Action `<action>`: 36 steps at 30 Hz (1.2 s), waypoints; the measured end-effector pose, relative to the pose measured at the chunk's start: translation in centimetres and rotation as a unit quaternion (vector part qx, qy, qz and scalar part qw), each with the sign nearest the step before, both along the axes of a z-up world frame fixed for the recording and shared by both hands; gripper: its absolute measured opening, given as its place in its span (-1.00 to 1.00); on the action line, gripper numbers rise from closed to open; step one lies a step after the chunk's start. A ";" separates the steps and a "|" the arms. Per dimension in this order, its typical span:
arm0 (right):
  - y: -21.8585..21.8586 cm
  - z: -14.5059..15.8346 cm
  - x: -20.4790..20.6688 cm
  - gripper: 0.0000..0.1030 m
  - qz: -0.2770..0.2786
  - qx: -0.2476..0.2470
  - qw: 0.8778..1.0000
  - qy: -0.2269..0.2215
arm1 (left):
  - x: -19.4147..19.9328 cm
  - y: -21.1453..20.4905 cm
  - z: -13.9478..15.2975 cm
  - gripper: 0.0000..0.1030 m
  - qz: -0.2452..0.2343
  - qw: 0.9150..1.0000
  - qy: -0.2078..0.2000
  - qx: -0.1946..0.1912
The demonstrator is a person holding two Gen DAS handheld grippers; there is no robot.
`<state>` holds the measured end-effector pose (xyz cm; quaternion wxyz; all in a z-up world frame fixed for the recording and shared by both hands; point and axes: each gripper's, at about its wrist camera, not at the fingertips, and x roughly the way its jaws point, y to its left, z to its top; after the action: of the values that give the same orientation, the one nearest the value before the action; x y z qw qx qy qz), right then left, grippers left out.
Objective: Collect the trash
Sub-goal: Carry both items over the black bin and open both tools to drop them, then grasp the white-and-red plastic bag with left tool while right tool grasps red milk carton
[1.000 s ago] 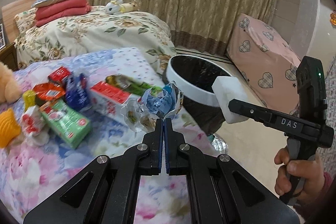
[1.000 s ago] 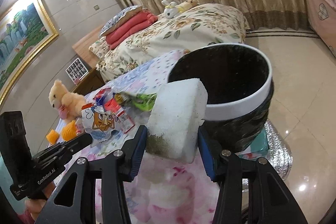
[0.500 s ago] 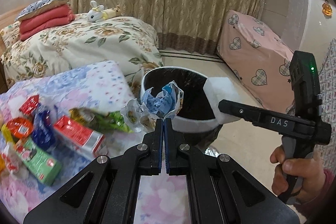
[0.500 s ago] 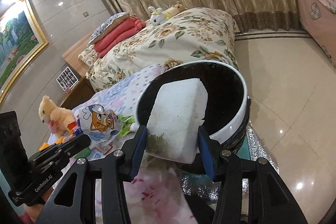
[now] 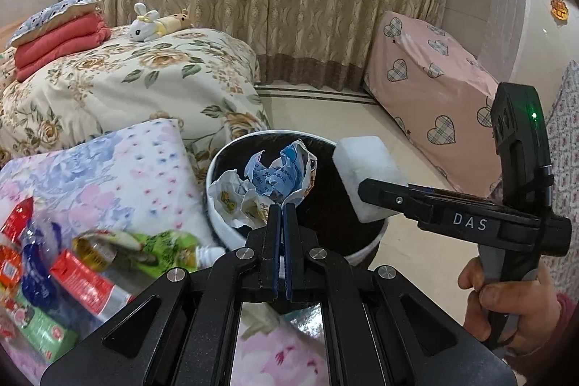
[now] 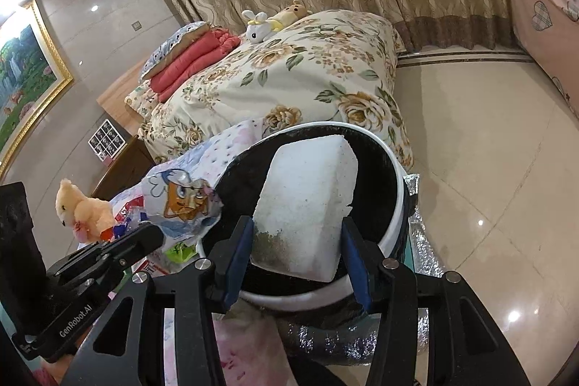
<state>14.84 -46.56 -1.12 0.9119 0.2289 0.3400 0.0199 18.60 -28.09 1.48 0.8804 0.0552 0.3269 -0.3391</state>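
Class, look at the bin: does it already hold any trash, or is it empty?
Cannot tell. The bin shows only a dark inside; the wrapper and foam block, held over it in the shut grippers, hide much of it.

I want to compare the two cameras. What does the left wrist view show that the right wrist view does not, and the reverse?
Only the left wrist view shows the person's hand on the right gripper's handle, the green packet and the red packet lying on the cloth.

Only the right wrist view shows the framed painting, the teddy bear and the dirty lower edge of the foam block.

Both show the bin, the wrapper in the left gripper, the block in the right gripper, and the bed.
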 end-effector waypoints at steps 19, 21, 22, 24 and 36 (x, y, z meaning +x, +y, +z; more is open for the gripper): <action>-1.2 -0.9 1.4 0.41 -0.003 0.008 1.000 0.026 | 0.7 -0.3 -0.9 -0.08 0.002 1.000 0.023 -0.006; -1.1 -0.8 1.0 0.53 -0.008 0.007 1.000 0.025 | 0.5 0.2 -1.1 -0.04 0.008 1.000 0.027 -0.005; -1.0 -0.7 0.9 0.54 -0.009 0.008 1.000 0.024 | 0.3 0.5 -1.3 -0.01 0.013 0.999 0.029 -0.003; -0.8 -0.5 0.4 0.56 -0.010 0.010 1.000 0.020 | 0.0 1.3 -1.7 0.01 0.022 0.999 0.033 -0.002; 4.2 -0.1 -2.1 0.79 0.008 0.006 1.000 0.000 | -2.9 8.9 -3.9 0.12 0.095 0.994 0.054 0.002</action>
<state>12.71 -42.39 -1.22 0.9104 0.2313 0.3419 0.0288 15.75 -19.24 -2.45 0.8896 0.0075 0.3781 -0.2560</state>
